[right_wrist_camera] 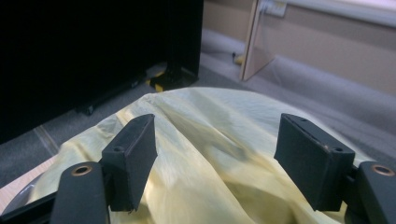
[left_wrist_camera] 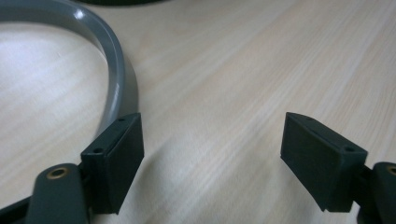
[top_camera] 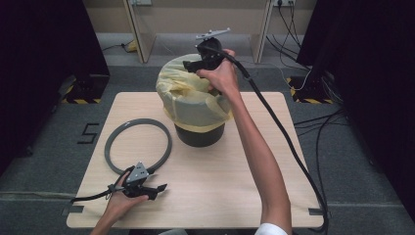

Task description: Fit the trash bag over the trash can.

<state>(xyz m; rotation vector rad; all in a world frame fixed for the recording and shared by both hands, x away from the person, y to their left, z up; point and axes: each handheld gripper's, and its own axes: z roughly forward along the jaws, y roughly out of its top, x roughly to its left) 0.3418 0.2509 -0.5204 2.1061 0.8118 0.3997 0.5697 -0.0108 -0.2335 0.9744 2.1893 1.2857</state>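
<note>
A dark bin [top_camera: 199, 135] lined with a yellow bag [top_camera: 193, 95] stands at the back middle of the wooden table [top_camera: 230, 181]. A grey ring [top_camera: 138, 121] lies flat to its left. My right gripper [top_camera: 190, 67] hovers open over the bag's top, pointing left; in the right gripper view [right_wrist_camera: 215, 140] its jaws stand wide above the crumpled yellow bag [right_wrist_camera: 196, 191], touching nothing. My left gripper [top_camera: 157, 191] rests low by the ring's near edge, open. In the left gripper view [left_wrist_camera: 212, 135] the ring [left_wrist_camera: 114, 60] curves away past the left jaw, with bare table between the jaws.
Black panels [top_camera: 44, 58] stand left and right of the table. Cables [top_camera: 313, 122] trail over the grey floor at the right, and the right gripper's cable [top_camera: 284, 132] crosses the table's right side. Wooden legs [top_camera: 139, 34] stand behind.
</note>
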